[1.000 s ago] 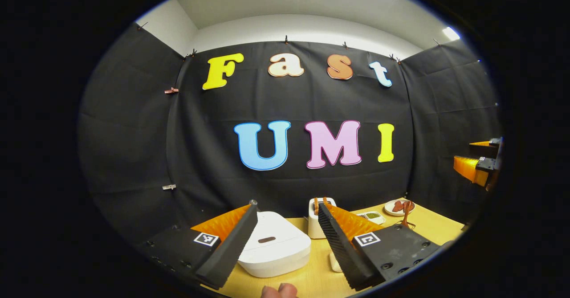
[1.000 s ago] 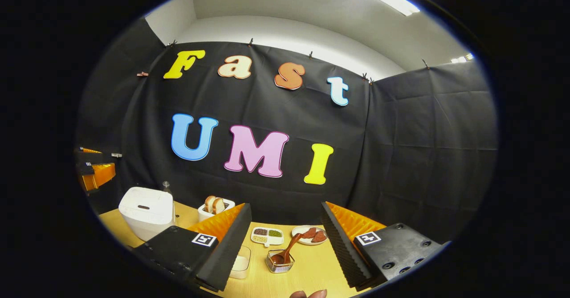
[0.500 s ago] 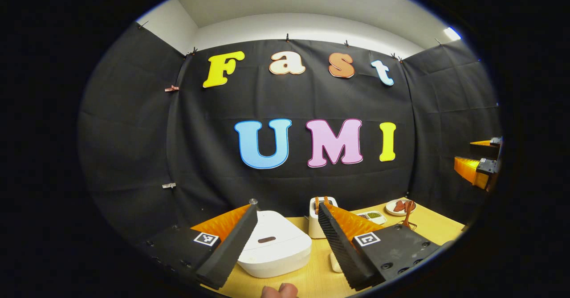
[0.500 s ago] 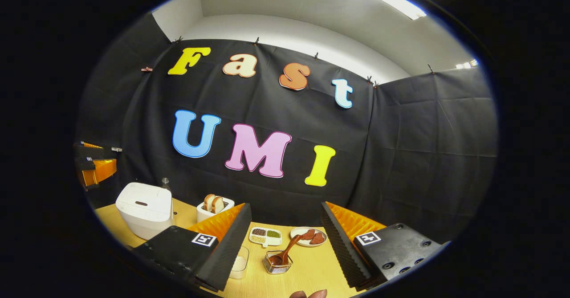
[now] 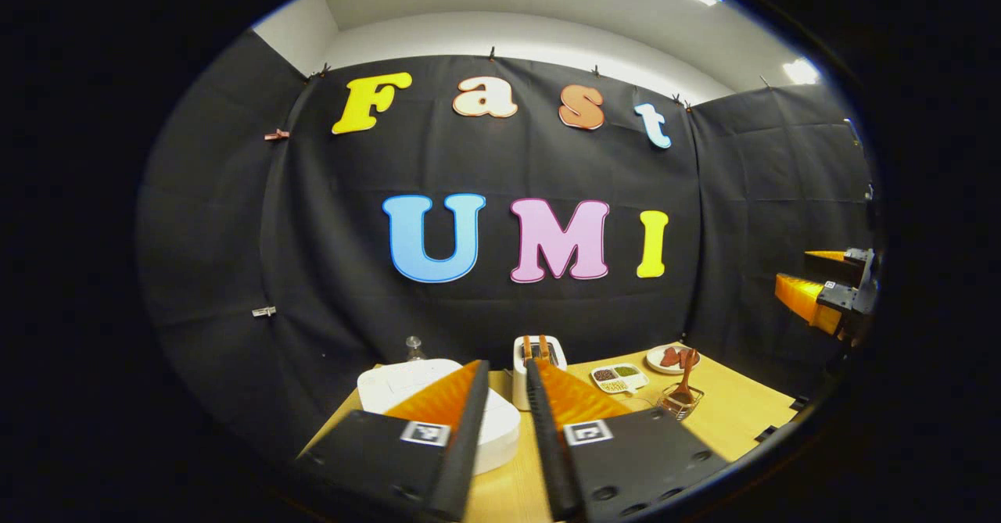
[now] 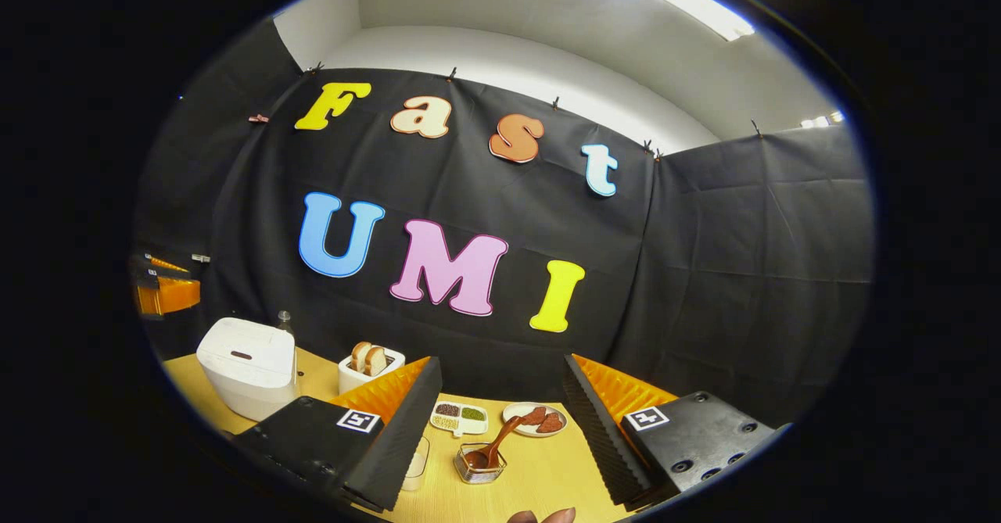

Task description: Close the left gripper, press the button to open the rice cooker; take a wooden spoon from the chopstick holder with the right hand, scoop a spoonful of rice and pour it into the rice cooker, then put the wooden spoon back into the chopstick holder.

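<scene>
Above rice cooker, left gripper fingers nearly together.

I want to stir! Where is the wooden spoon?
The wooden spoon stands in the chopstick holder on the table, between the right tongs in the right gripper view, near the plate.

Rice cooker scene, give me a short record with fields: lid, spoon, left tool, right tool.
lid: rice cooker closed
spoon: wooden spoon standing tilted in the chopstick holder, untouched
left tool: fingers nearly together, empty, above the table near the cooker
right tool: fingers wide apart, empty, holder between them farther off
table: also toaster with bread
</scene>
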`<state>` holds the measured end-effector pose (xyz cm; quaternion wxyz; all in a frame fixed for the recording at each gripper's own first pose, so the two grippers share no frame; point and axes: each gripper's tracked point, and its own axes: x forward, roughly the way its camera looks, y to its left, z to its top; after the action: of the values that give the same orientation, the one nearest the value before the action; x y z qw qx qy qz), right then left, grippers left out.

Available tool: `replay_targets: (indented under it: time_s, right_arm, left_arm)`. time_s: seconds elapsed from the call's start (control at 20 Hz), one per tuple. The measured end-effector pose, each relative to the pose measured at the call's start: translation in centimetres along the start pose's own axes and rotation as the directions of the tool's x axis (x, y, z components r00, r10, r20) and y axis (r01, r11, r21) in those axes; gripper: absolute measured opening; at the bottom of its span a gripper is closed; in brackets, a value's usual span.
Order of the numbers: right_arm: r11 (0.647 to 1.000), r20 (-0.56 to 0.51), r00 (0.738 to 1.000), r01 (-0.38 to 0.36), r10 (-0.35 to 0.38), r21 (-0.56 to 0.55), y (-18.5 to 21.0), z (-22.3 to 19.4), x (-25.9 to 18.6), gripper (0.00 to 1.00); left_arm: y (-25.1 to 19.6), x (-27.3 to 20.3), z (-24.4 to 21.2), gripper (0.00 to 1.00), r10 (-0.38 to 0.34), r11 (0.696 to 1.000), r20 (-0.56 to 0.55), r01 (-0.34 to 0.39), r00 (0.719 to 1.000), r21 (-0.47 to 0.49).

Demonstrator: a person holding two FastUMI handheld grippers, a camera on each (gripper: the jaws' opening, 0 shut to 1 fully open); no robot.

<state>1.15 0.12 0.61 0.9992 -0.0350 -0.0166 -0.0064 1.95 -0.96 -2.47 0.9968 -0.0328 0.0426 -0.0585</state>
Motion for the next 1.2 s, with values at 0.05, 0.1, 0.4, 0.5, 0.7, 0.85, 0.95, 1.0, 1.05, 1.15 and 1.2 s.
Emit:
replay_targets:
  time_s: [0.05, 0.1, 0.4, 0.5, 0.7, 0.85, 0.95, 1.0, 1.05, 1.15, 1.2]
  right_arm:
    - [1.000, -0.001, 1.000, 0.000, 0.000, -0.001, 0.0, -0.1, -0.1, 0.97]
    - [1.000, 0.001, 1.000, 0.000, 0.000, -0.004, 0.0, 0.0, -0.1, 0.97]
    - [1.000, -0.011, 1.000, 0.008, -0.008, -0.020, -0.5, -0.6, -0.1, 0.97]
    - [1.000, -0.015, 1.000, 0.014, -0.014, -0.020, -0.8, -0.8, -0.3, 0.97]
    - [0.999, -0.030, 0.999, 0.030, -0.031, -0.022, -1.0, -0.9, -0.4, 0.97]
    - [0.998, -0.033, 0.998, 0.051, -0.052, -0.039, -1.9, -1.0, -0.4, 0.97]
    - [0.998, -0.037, 0.997, 0.061, -0.062, -0.033, -2.5, -1.2, -0.3, 0.97]
    - [0.997, -0.039, 0.997, 0.068, -0.070, -0.033, -2.8, -1.3, -0.3, 0.97]
    - [0.996, -0.043, 0.996, 0.077, -0.078, -0.037, -2.9, -1.4, -0.5, 0.97]
    - [0.994, -0.045, 0.994, 0.095, -0.097, -0.052, -3.4, -1.5, -1.0, 0.98]
    - [0.993, -0.046, 0.993, 0.104, -0.107, -0.060, -3.7, -1.6, -1.3, 0.98]
  left_arm:
    - [0.3, 0.0, -0.4, 0.30, 0.008, 1.000, -0.014, -0.008, 1.000, -0.017]
    - [0.7, 0.5, -1.0, 0.10, 0.003, 0.999, -0.032, -0.004, 0.999, -0.035]
    - [1.2, 2.5, -3.7, 0.06, -0.201, 0.979, -0.187, 0.194, 0.961, -0.056]
    - [2.5, 3.4, -4.7, 0.06, -0.233, 0.972, -0.251, 0.236, 0.940, -0.019]
    - [4.8, 5.9, -6.0, 0.06, -0.286, 0.947, -0.354, 0.319, 0.891, 0.039]
    - [6.0, 8.3, -7.1, 0.06, -0.330, 0.922, -0.429, 0.384, 0.841, 0.045]
    - [6.5, 9.9, -8.3, 0.06, -0.358, 0.902, -0.482, 0.430, 0.800, 0.044]
    - [6.6, 10.7, -9.1, 0.06, -0.371, 0.889, -0.516, 0.457, 0.773, 0.045]
    - [6.8, 11.4, -9.9, 0.06, -0.383, 0.873, -0.553, 0.485, 0.740, 0.044]
    - [7.7, 12.4, -12.2, 0.06, -0.392, 0.847, -0.626, 0.530, 0.674, 0.040]
    - [8.4, 13.0, -13.1, 0.06, -0.383, 0.836, -0.657, 0.546, 0.650, 0.053]
